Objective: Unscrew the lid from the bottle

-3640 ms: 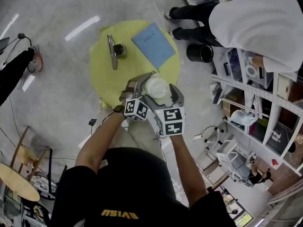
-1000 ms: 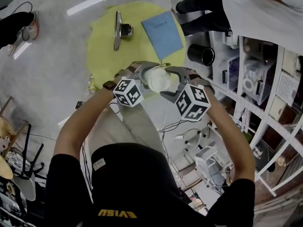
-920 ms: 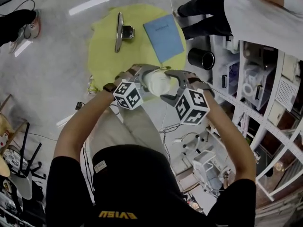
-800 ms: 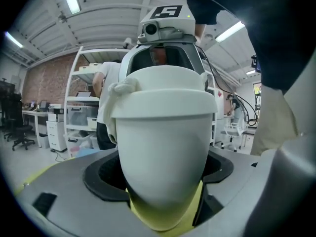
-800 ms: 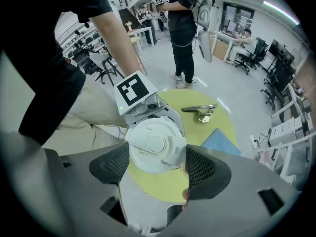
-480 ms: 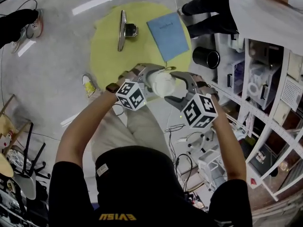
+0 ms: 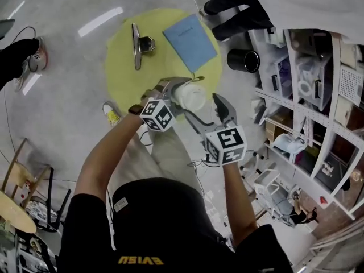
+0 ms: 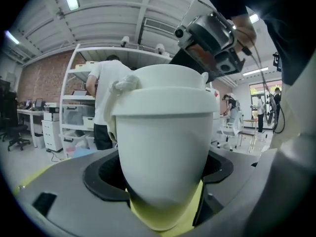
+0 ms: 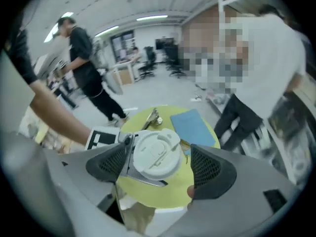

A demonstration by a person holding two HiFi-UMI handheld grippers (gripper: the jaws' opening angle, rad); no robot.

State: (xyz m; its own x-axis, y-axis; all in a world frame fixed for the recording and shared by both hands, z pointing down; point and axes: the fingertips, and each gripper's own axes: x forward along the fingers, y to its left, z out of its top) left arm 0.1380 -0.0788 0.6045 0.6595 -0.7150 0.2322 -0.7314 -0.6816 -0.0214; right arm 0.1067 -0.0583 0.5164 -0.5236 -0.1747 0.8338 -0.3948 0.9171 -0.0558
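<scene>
A white bottle (image 7: 189, 97) with a white flip-top lid (image 9: 157, 153) hangs in the air above the yellow table. My left gripper (image 7: 174, 93) is shut on the bottle's body (image 8: 163, 152), one jaw on each side. My right gripper (image 9: 158, 168) points down at the lid from above. Its jaws have just been opening. They straddle the lid, and the dark pads (image 9: 210, 169) stand clear of its rim. In the head view the right gripper (image 7: 203, 108) comes in from below the bottle.
On the round yellow table (image 7: 122, 73) lie a blue notebook (image 7: 189, 41) and a metal tool (image 7: 136, 45). A black cylinder (image 7: 243, 60) stands on the floor beside it. Shelving (image 7: 318, 90) fills the right side, with a person in white (image 7: 310, 4) by it.
The right gripper has rolled about its own line and its marker cube has swung from the bottle's right to below it. Its jaws stand wider off the lid. The left gripper has kept still.
</scene>
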